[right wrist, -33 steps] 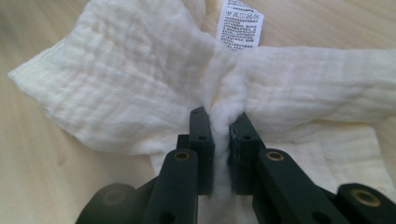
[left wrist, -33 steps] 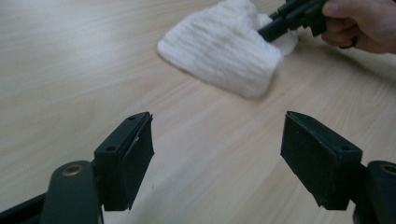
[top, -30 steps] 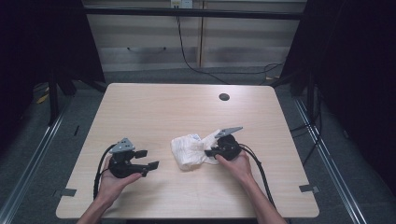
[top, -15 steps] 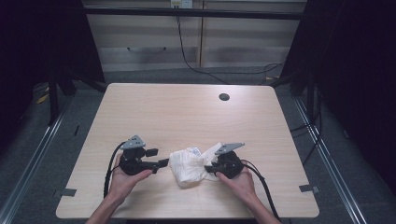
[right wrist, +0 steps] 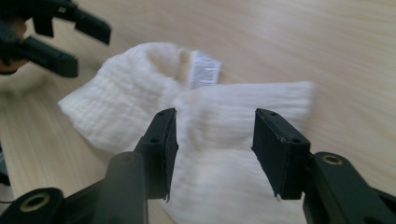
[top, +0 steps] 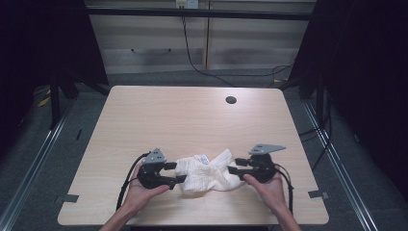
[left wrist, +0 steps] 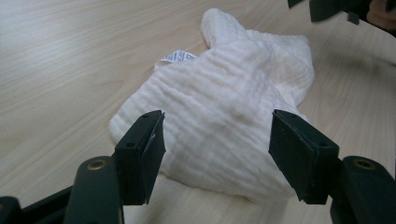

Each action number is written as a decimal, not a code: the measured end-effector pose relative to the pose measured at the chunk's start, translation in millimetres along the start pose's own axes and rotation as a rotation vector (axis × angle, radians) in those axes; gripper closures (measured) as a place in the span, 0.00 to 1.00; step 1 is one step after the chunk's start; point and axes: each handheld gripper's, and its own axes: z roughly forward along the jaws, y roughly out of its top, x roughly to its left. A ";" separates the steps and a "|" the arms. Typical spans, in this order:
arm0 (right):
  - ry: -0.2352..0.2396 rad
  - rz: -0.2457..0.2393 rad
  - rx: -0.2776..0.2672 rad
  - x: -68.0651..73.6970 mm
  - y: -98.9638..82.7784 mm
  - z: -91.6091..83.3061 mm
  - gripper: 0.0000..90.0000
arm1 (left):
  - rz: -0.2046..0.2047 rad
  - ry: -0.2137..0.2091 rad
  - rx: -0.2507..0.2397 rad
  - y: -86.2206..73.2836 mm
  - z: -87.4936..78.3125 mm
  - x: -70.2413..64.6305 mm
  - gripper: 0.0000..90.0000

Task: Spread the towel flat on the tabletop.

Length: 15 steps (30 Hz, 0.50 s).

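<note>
1. My right gripper (top: 234, 171) has just been opening; its jaws stand apart and off the white cloth (top: 207, 174), which lies crumpled on the table (top: 192, 120) ahead of them.
2. My left gripper (top: 177, 172), a second ago well left of the cloth, now straddles its near edge, jaws narrowing, pads not pressing.
3. I judge the grip is passing from right to left.

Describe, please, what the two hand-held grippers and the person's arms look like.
Both grippers, left gripper and right gripper, are black, with two flat rectangular jaws on arms with brass-coloured pivots. Each carries a grey three-cornered plate on top and trails a black cable toward the table's near edge. The forearms are bare, with no sleeves in view.
</note>
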 end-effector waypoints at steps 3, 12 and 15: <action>-0.043 0.011 -0.010 -16.5 -9.3 -11.8 0.65 | 0.004 -0.003 0.014 -2.4 5.0 -2.5 0.41; -0.038 -0.029 0.047 -21.1 -11.4 9.4 0.62 | 0.062 -0.012 0.118 -8.7 25.9 -3.6 0.86; -0.031 -0.011 0.015 -30.0 8.2 20.2 0.58 | 0.049 -0.018 0.134 -11.4 30.4 0.0 0.93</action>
